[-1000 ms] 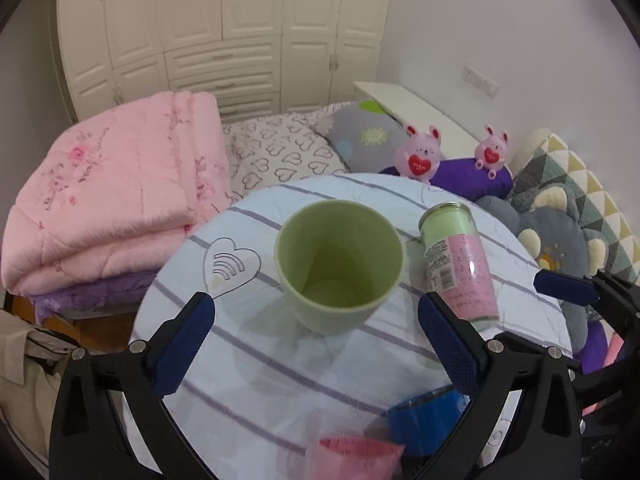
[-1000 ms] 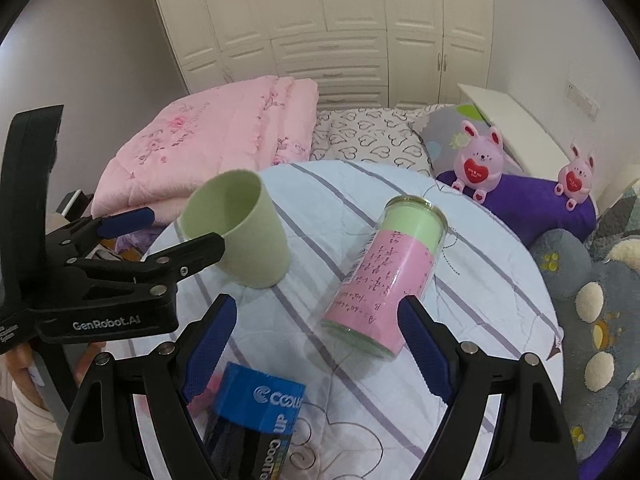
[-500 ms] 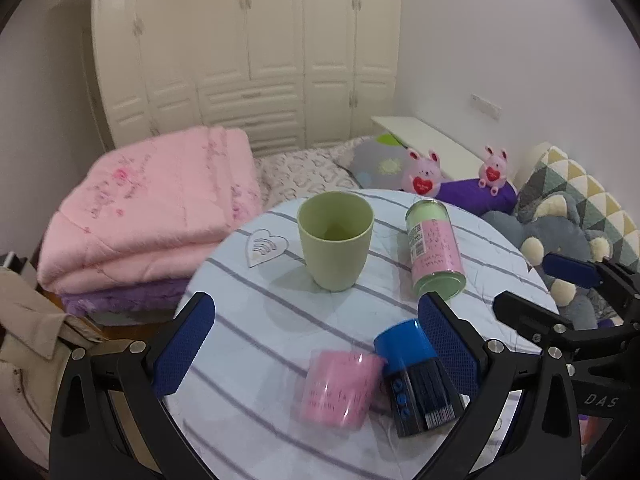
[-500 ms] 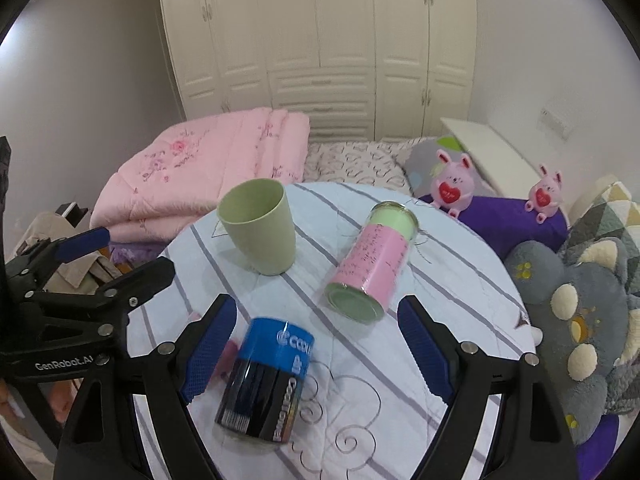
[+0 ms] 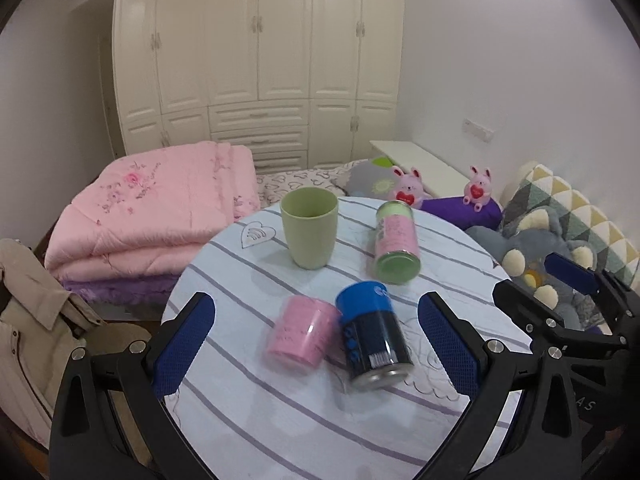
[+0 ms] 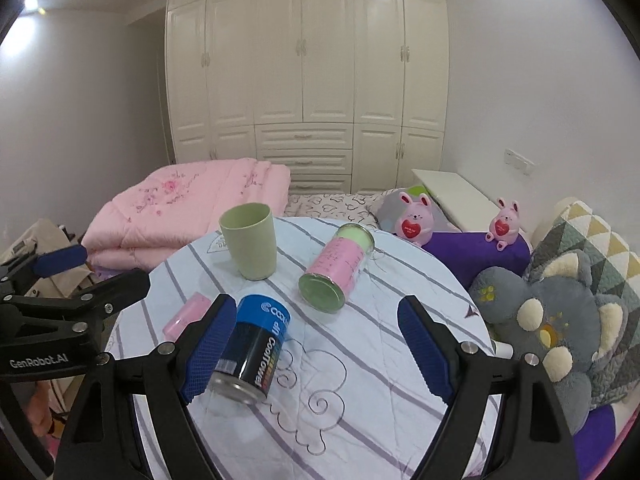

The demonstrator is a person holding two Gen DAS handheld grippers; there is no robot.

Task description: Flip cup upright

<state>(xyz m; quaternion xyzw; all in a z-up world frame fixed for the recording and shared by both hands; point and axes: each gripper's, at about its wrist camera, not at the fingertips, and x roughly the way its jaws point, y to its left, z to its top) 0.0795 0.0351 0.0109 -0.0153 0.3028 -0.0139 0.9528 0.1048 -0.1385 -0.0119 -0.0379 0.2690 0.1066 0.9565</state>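
Left wrist view: green cup (image 5: 309,233) stands upright, mouth up, at the tabletop's (image 5: 256,412) far side, ahead of the empty, spread left hand-held gripper (image 5: 316,350); pink cup (image 5: 301,333) lies sideways, nearest it. Right view half-hides that pink cup behind the spread, empty right hand-held gripper (image 6: 316,350).

cup (image 5: 309,233) is standing upright on round table (image 5: 280,420), at its far side | jar (image 5: 396,246) is lying just right of it | can (image 5: 372,342) is lying nearer, touching tumbler (image 5: 301,334) on its left | folded quilt (image 5: 160,208) is lying behind-left of table | plush toy (image 6: 560,320) is resting to its right
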